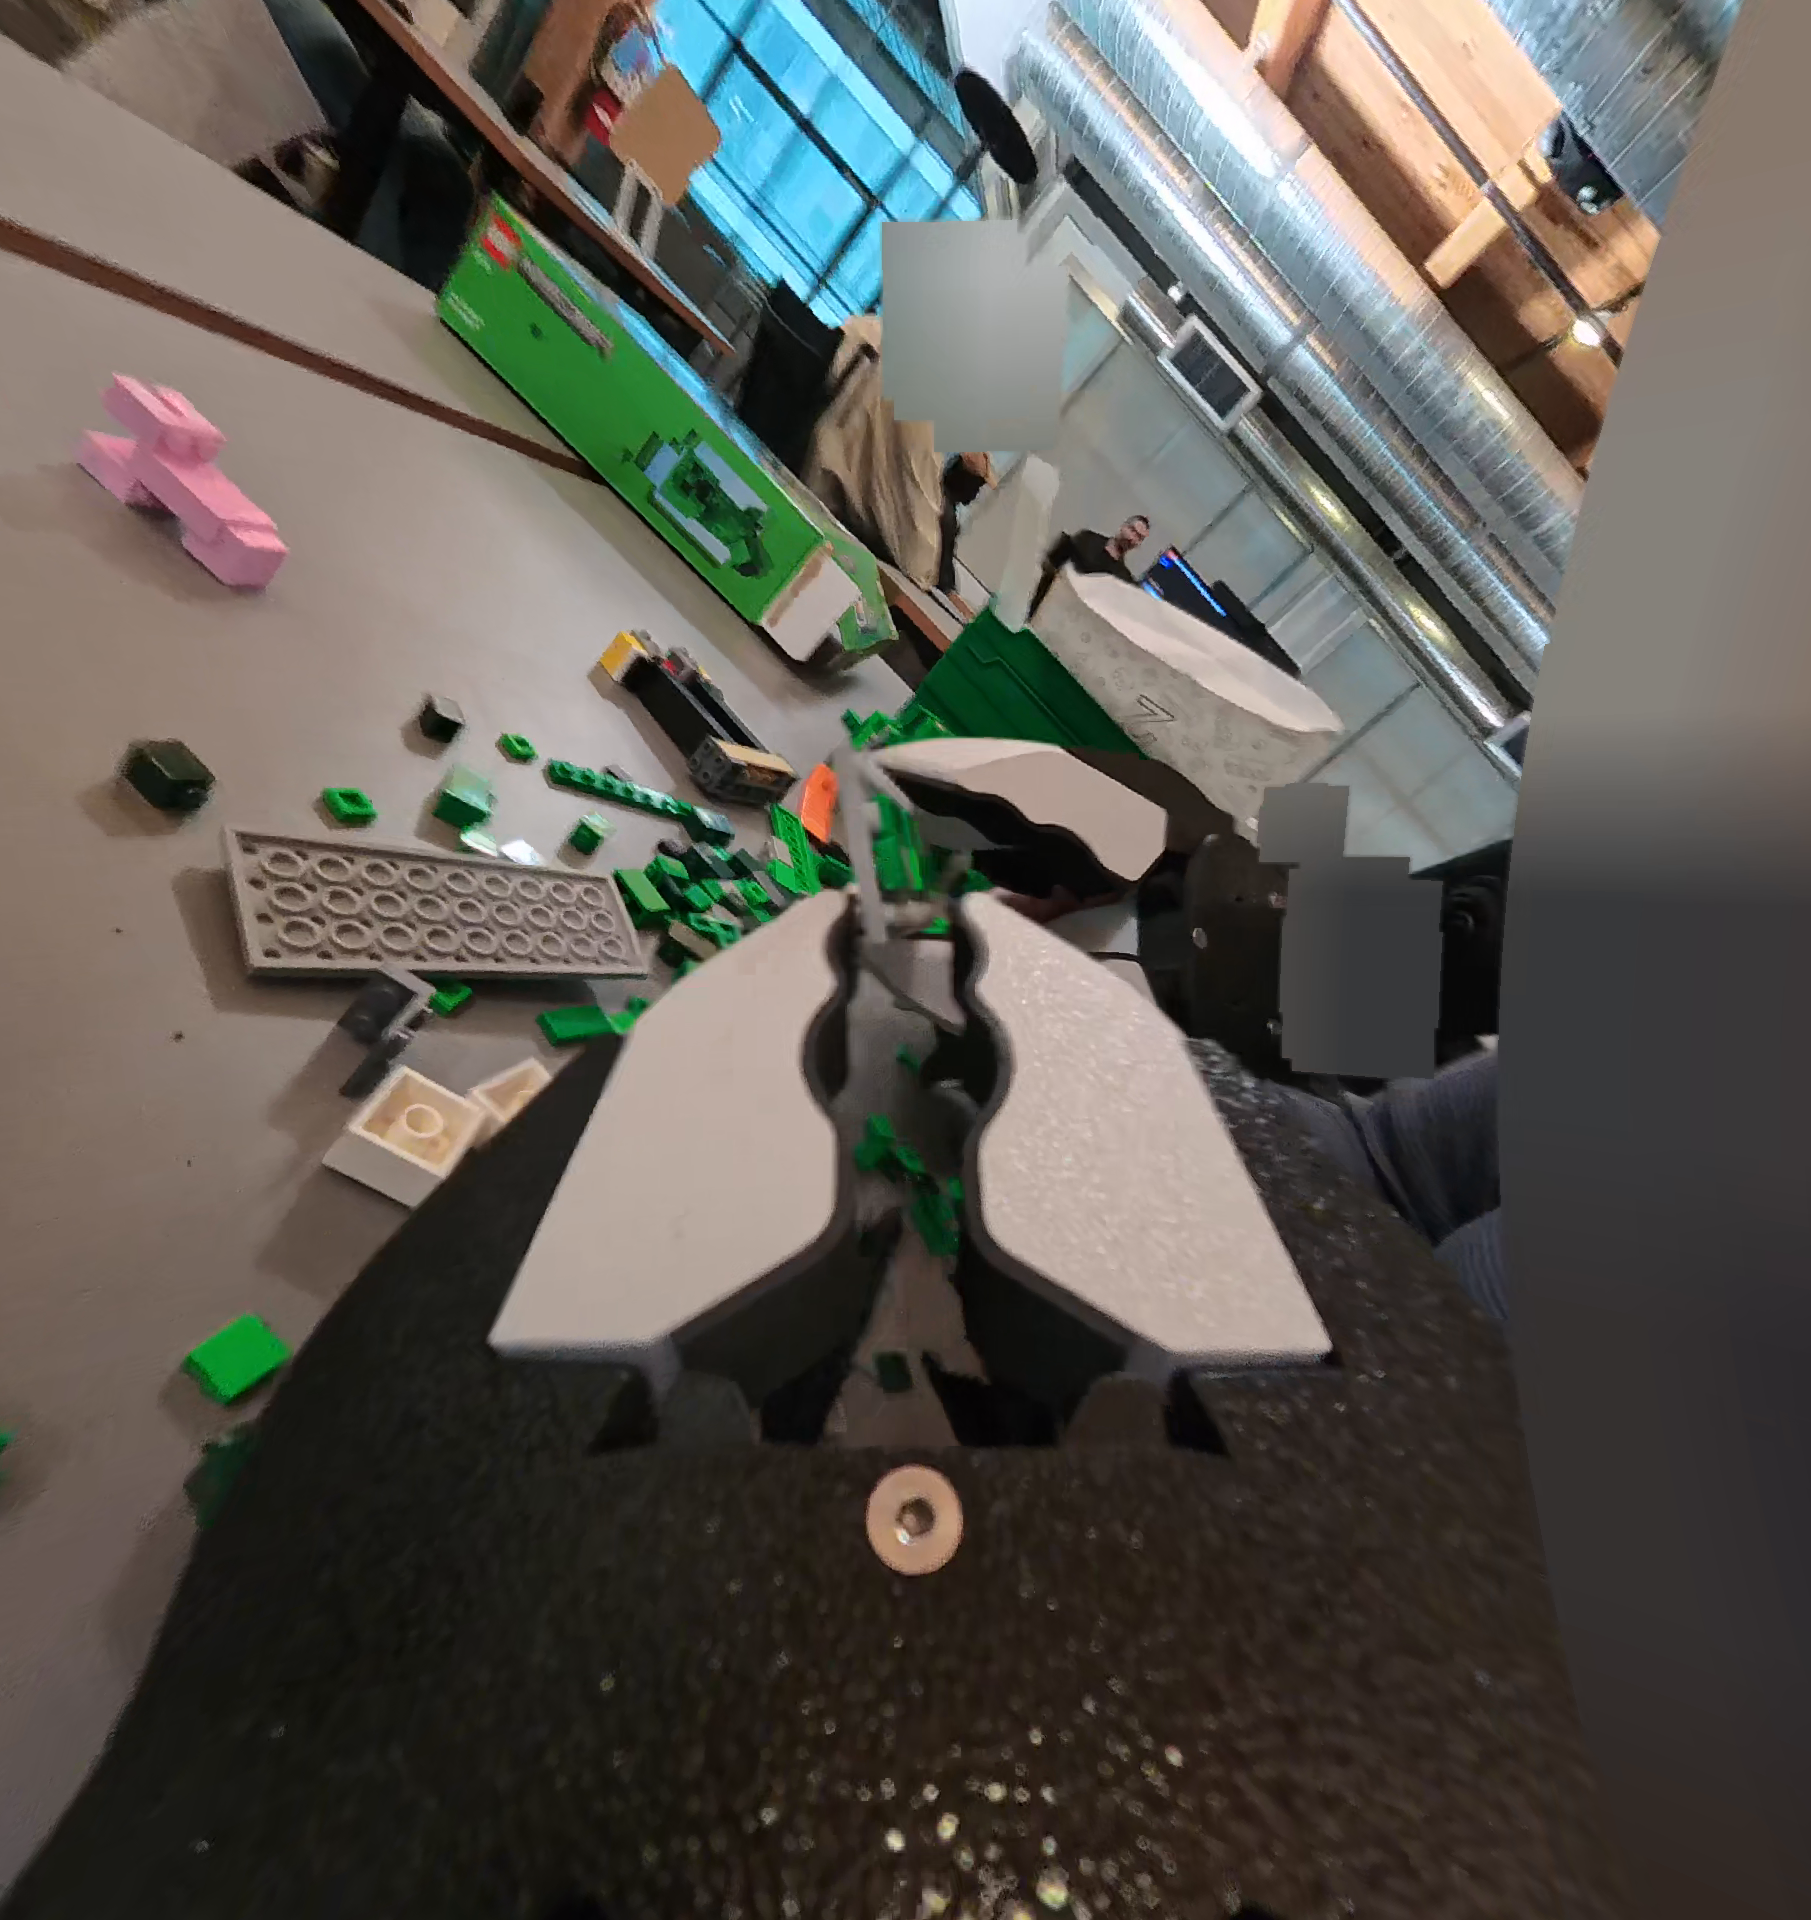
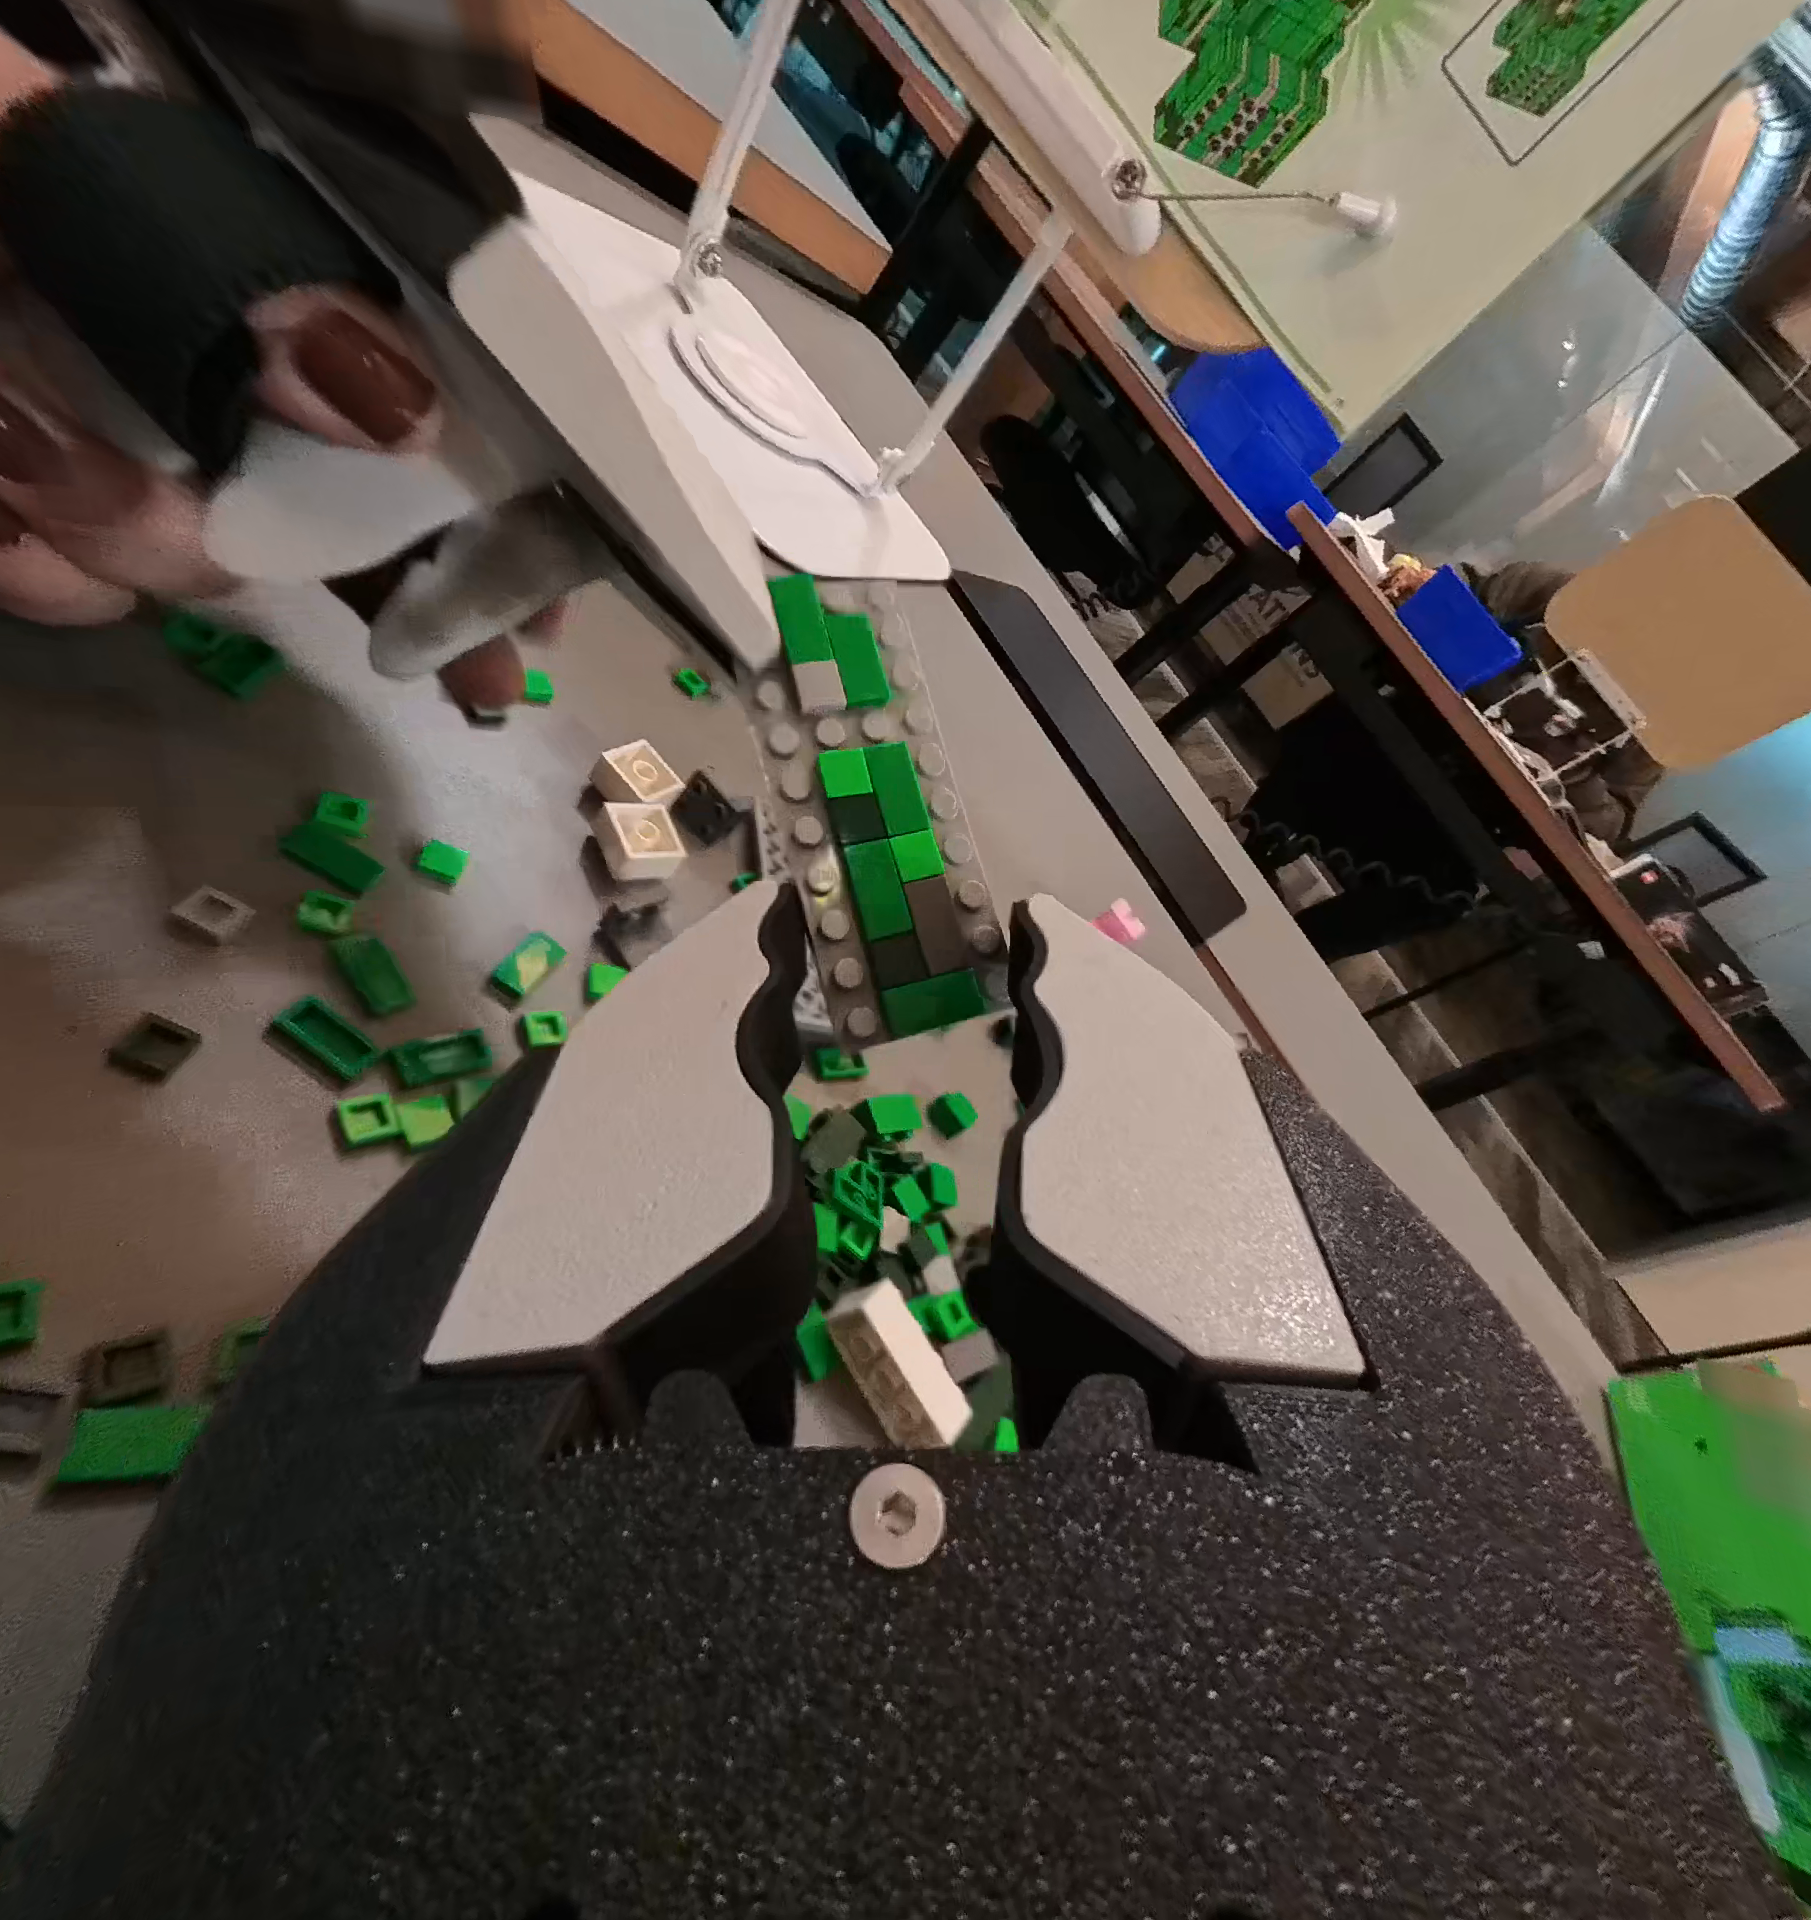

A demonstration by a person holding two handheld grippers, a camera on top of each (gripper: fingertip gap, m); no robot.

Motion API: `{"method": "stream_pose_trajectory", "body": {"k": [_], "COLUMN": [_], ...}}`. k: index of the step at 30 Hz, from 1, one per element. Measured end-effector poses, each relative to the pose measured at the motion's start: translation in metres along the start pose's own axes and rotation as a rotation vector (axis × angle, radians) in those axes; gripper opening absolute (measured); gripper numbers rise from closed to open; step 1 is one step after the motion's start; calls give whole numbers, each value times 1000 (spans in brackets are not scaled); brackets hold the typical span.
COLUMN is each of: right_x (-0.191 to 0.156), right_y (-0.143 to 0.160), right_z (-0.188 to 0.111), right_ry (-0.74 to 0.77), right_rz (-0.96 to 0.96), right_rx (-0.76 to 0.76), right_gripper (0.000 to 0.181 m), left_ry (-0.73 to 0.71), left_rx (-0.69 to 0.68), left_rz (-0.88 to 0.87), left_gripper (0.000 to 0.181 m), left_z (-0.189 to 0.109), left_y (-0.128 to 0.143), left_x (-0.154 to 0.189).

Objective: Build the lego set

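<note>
While both claws gape, the green box (image 1: 631, 416) seemingly lies shut on the table (image 1: 101, 1091)

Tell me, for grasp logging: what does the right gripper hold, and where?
Its fingers flank the grey studded plastic plate at its near end; actual contact cannot be told.

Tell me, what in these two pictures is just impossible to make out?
- Left wrist view: what the left hand-held gripper pinches; only a thin grey sliver shows.
- Right wrist view: the far end of the grey plate, under the white stand.
- Right wrist view: the green box, blurred and cut by the edge.
- Left wrist view: small green pieces, too tiny.
</note>
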State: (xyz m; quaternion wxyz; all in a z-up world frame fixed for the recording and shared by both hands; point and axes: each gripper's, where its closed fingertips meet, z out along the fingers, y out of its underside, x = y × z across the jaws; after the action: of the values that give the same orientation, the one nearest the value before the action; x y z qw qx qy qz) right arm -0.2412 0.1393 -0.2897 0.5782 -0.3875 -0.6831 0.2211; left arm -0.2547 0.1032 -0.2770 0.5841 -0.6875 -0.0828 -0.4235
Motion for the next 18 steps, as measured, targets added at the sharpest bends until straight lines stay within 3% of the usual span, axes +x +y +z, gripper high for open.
{"method": "stream_pose_trajectory", "body": {"k": [3, 5, 11, 15, 18], "right_x": [2, -2, -16, -32, -27], "right_y": [9, 17, 46, 35, 19], "right_z": [-3, -5, -4, -11, -14], "right_ry": [-51, -100, -190, -294, -249], "right_rz": [-11, -45, -126, -109, -71], "right_rx": [-11, -20, -140, -92, -12], "right_gripper": [33, 11, 14, 25, 26], "left_ry": [-121, -204, -345, -361, -368], "left_rx": [52, 70, 151, 204, 232], "left_rz": [74, 152, 385, 414, 449], "left_gripper": [52, 66, 62, 57, 55], "left_z": [-6, -9, -19, -25, -27], "left_y": [-11, -16, -31, -36, -39], "left_x": [-12, -20, -19, -18, -15]}}
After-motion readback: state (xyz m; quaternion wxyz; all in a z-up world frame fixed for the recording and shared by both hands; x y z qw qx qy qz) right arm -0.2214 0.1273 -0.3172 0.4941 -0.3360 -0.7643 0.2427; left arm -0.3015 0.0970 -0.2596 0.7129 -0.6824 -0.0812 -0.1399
